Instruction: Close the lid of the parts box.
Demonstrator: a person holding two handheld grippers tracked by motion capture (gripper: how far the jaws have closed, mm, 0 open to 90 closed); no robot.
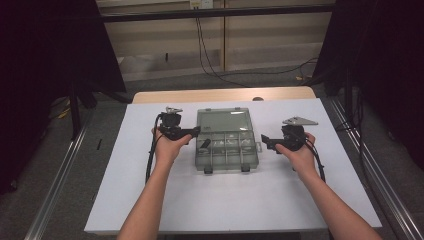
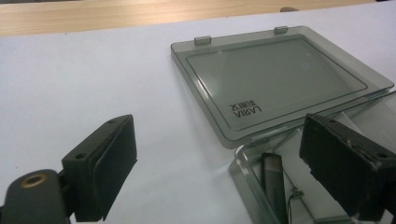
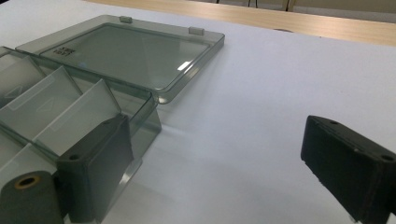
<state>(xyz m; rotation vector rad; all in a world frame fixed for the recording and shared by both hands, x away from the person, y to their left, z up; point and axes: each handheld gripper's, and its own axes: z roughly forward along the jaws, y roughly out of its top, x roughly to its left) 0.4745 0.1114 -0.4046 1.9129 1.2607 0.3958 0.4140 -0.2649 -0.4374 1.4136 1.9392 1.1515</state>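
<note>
Flanking the organiser box [image 1: 224, 150] from both sides: your left gripper [image 1: 196, 132] sits at its left edge, your right gripper [image 1: 266, 142] just off its right edge. Both have jaws spread wide, nothing pinched.

The box lies mid-table on the white sheet [image 1: 150, 200], lid [image 1: 223, 120] folded flat back away from you, tray open toward you. Long axis runs left-right, so each gripper points inward at a short end.

Left is nearer: in the left gripper view its far jaw already hangs over the tray corner [image 2: 261, 186], with a dark slim part [image 2: 273, 179] and a small wire bit [image 2: 295, 193] in the compartment below. Right gripper view puts the tray's corner [image 3: 144, 119] beside one jaw, with the other jaw over bare sheet; still apart from the box.

Writing: the lid [image 2: 280, 79] carries a printed mark, upside down in the left gripper view, reads roughly "LARIA" plus small characters [image 2: 246, 109] I can't make out. Same mark in the right gripper view [image 3: 65, 50] is too small to read.

My call: left goes in first for a compartment pick.
</note>
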